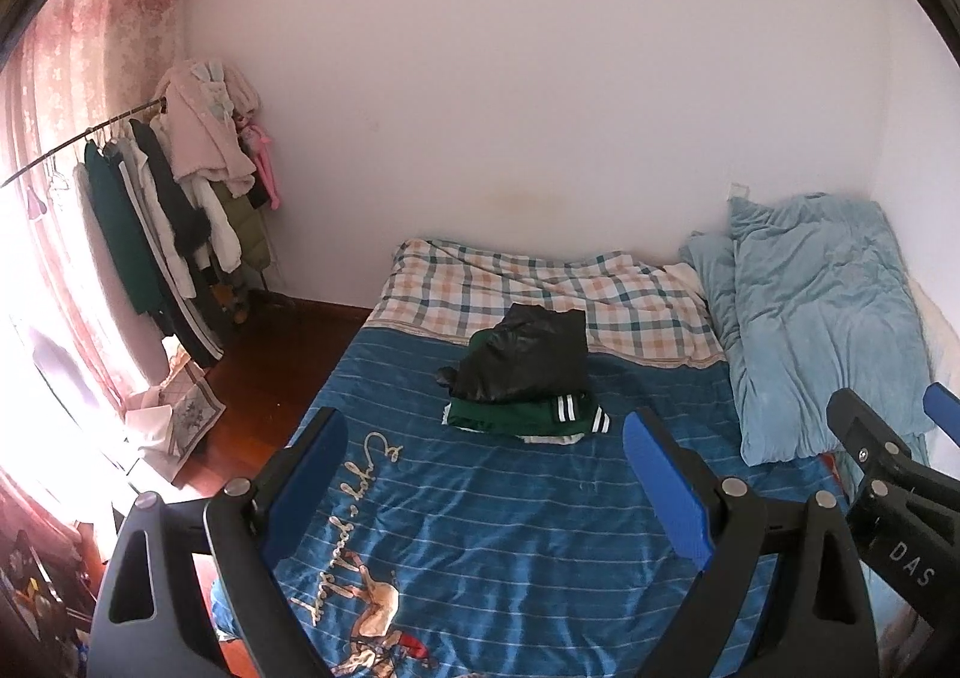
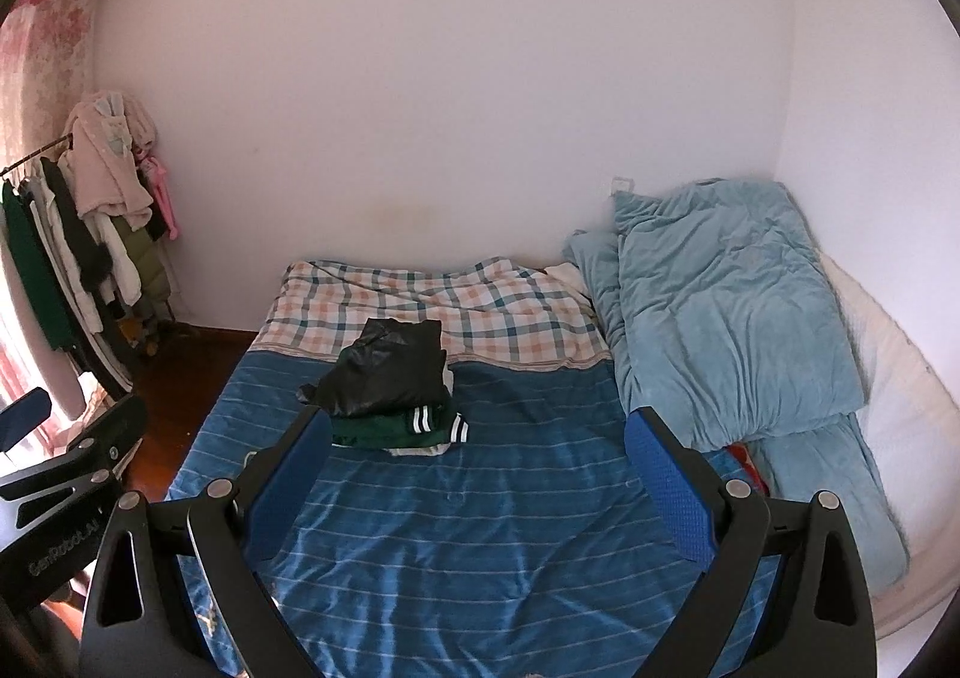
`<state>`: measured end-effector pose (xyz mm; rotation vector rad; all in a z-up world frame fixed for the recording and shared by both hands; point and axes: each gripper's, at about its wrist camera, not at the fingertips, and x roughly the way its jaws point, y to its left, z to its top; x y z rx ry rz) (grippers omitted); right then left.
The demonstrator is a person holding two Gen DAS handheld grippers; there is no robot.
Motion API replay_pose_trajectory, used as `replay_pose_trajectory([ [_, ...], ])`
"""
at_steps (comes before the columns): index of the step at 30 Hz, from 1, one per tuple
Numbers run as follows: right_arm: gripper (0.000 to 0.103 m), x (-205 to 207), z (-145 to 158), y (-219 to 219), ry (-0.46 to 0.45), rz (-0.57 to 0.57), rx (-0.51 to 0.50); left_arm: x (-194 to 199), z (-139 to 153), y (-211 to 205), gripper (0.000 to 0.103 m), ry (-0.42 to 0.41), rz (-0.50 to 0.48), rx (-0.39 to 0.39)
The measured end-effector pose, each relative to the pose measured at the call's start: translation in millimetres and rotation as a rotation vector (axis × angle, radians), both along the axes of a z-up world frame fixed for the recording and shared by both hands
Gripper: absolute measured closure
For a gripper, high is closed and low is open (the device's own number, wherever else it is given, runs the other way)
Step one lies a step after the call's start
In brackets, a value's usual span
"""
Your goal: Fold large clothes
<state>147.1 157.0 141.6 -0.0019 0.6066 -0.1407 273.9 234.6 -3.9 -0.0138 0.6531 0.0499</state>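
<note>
A small stack of folded clothes lies mid-bed: a shiny black garment [image 1: 528, 357] on top of a green one with white stripes [image 1: 534, 417]. The stack also shows in the right wrist view, black [image 2: 384, 378] over green [image 2: 390, 429]. My left gripper [image 1: 486, 438] is open and empty, held above the near part of the bed. My right gripper [image 2: 480, 441] is open and empty, held beside it at the same height. Each gripper shows at the edge of the other's view, the right [image 1: 888, 438] and the left [image 2: 66, 438].
The bed has a blue striped sheet [image 1: 510, 528] and a plaid cover [image 1: 480, 282] at the far end. A folded light-blue duvet [image 2: 720, 318] lies along the right. A clothes rack [image 1: 168, 210] stands at the far left by pink curtains. Wooden floor is left of the bed.
</note>
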Motion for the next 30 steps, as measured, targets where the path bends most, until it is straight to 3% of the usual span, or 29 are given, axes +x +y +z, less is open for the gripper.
replay_pose_trajectory([
  [30, 0.004, 28, -3, 18, 0.012, 0.05, -0.005, 8, 6, 5, 0.009, -0.009, 0.047, 0.002],
])
